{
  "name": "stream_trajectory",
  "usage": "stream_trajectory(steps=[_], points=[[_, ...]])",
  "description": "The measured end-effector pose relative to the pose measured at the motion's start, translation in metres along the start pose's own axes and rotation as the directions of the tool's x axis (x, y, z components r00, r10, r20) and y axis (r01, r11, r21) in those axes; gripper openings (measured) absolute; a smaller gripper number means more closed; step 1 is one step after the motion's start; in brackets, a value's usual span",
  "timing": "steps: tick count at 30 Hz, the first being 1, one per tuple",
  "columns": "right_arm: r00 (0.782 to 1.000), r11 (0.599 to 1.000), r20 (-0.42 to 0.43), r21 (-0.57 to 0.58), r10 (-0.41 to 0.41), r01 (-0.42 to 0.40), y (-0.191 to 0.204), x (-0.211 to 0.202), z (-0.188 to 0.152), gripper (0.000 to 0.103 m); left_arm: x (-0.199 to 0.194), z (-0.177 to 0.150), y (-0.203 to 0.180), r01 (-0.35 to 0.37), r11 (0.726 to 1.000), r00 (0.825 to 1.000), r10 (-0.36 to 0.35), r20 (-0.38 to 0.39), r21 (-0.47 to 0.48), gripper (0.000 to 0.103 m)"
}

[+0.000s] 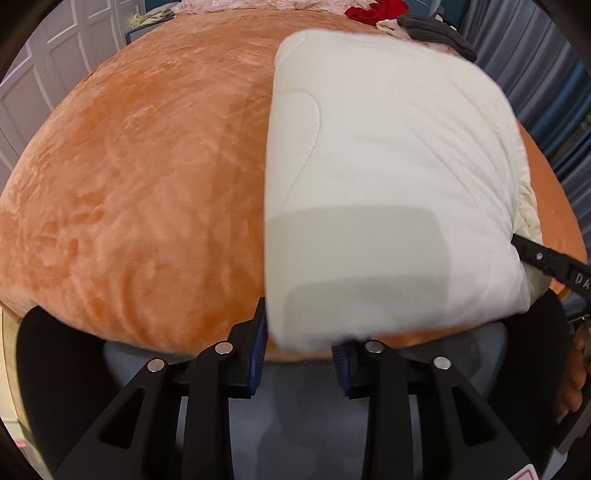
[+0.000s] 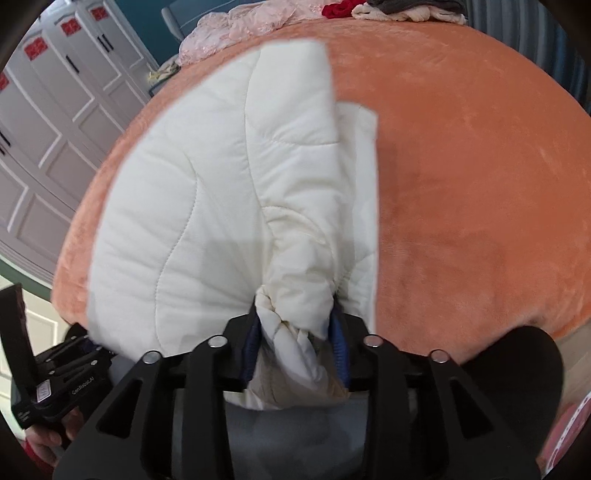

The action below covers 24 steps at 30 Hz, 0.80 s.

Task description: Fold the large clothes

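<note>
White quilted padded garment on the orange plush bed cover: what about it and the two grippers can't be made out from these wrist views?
- White quilted padded garment: its type and any sleeves are folded out of sight; its edges are motion-blurred in both views.
- Left gripper: the garment's near edge covers the fingertip gap, so the grip is unclear.
- Right gripper: pinches bunched fabric; the layer count is hidden.
- Clothes pile: cut off at the top edge.

White quilted jacket (image 2: 221, 206): folded, lying on orange plush bed (image 2: 480, 184). Right gripper (image 2: 297, 343): fingers (image 2: 338, 332) clamped on a bunched jacket edge.
</note>
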State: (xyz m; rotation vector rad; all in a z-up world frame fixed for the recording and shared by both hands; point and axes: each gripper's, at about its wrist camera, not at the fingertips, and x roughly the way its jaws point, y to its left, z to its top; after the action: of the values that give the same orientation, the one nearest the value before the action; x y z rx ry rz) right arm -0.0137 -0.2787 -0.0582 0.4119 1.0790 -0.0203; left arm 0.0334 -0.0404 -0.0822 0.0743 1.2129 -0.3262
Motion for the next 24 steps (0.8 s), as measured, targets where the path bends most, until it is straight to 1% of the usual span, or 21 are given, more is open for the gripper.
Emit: stream_trajectory(steps=[2,3,4,6,7,9,10,11,13,14,15,16,18,20,21,23,24], points=[[1.000,1.000,0.019,0.001,-0.002,0.002,-0.002,-0.019,0.000,0.045,-0.017,-0.003,0.008,0.030,1.000,1.000,-0.030,-0.001,-0.006,0.033],[0.999,1.000,0.033,-0.002,0.000,0.000,-0.002,-0.029,0.000,0.047,-0.029,-0.006,0.013,0.045,0.999,0.999,-0.045,0.007,-0.004,0.033],[0.999,1.000,0.050,-0.007,0.003,-0.003,-0.003,-0.042,0.002,0.047,-0.040,-0.007,0.016,0.044,0.999,0.999,-0.044,0.020,0.000,0.033],[0.997,1.000,0.074,-0.006,0.003,-0.002,-0.003,-0.057,0.005,0.047,-0.063,-0.006,0.025,0.022,1.000,0.997,-0.021,0.075,-0.012,0.033],[0.996,1.000,0.090,0.001,0.005,-0.005,-0.004,-0.064,0.009,0.047,-0.072,-0.003,0.028,0.025,0.999,0.995,-0.022,0.099,-0.024,0.033],[0.994,1.000,0.111,0.011,0.024,-0.025,-0.001,-0.072,0.020,0.047,-0.088,0.011,0.031,0.046,0.998,0.988,-0.038,0.150,-0.053,0.033],[0.991,0.999,0.128,0.019,0.040,-0.043,0.002,-0.075,0.029,0.047,-0.095,0.023,0.030,0.067,0.996,0.981,-0.055,0.186,-0.060,0.033],[0.989,0.998,0.140,0.023,0.049,-0.053,0.004,-0.077,0.036,0.047,-0.098,0.031,0.028,0.076,0.995,0.977,-0.062,0.205,-0.058,0.033],[0.984,0.997,0.170,0.028,0.060,-0.065,0.010,-0.078,0.056,0.047,-0.105,0.054,0.018,0.076,0.996,0.966,-0.060,0.251,-0.052,0.033],[0.981,0.997,0.184,0.027,0.067,-0.073,0.014,-0.077,0.066,0.047,-0.106,0.069,0.010,0.076,0.996,0.959,-0.062,0.277,-0.039,0.033],[0.978,0.997,0.196,0.031,0.069,-0.077,0.015,-0.075,0.074,0.047,-0.107,0.078,0.005,0.068,0.997,0.956,-0.055,0.287,-0.034,0.033],[0.976,0.996,0.205,0.041,0.068,-0.078,0.017,-0.071,0.084,0.047,-0.103,0.093,-0.004,0.066,0.998,0.952,-0.057,0.299,-0.021,0.033],[0.975,0.994,0.212,0.078,0.063,-0.081,0.018,-0.062,0.100,0.047,-0.096,0.113,-0.015,0.069,0.998,0.950,-0.062,0.307,-0.012,0.033],[0.977,0.989,0.205,0.122,0.055,-0.082,0.017,-0.046,0.118,0.047,-0.081,0.130,-0.022,0.076,0.997,0.954,-0.067,0.291,-0.019,0.033],[0.979,0.985,0.197,0.153,0.043,-0.074,0.015,-0.034,0.125,0.047,-0.069,0.140,-0.024,0.091,0.995,0.958,-0.079,0.274,-0.030,0.033],[0.984,0.979,0.177,0.193,0.035,-0.069,0.012,-0.017,0.131,0.048,-0.049,0.154,-0.029,0.118,0.992,0.965,-0.103,0.242,-0.047,0.033],[0.988,0.975,0.155,0.215,0.025,-0.058,0.009,-0.003,0.134,0.048,-0.044,0.156,-0.032,0.117,0.992,0.967,-0.102,0.234,-0.054,0.033]])
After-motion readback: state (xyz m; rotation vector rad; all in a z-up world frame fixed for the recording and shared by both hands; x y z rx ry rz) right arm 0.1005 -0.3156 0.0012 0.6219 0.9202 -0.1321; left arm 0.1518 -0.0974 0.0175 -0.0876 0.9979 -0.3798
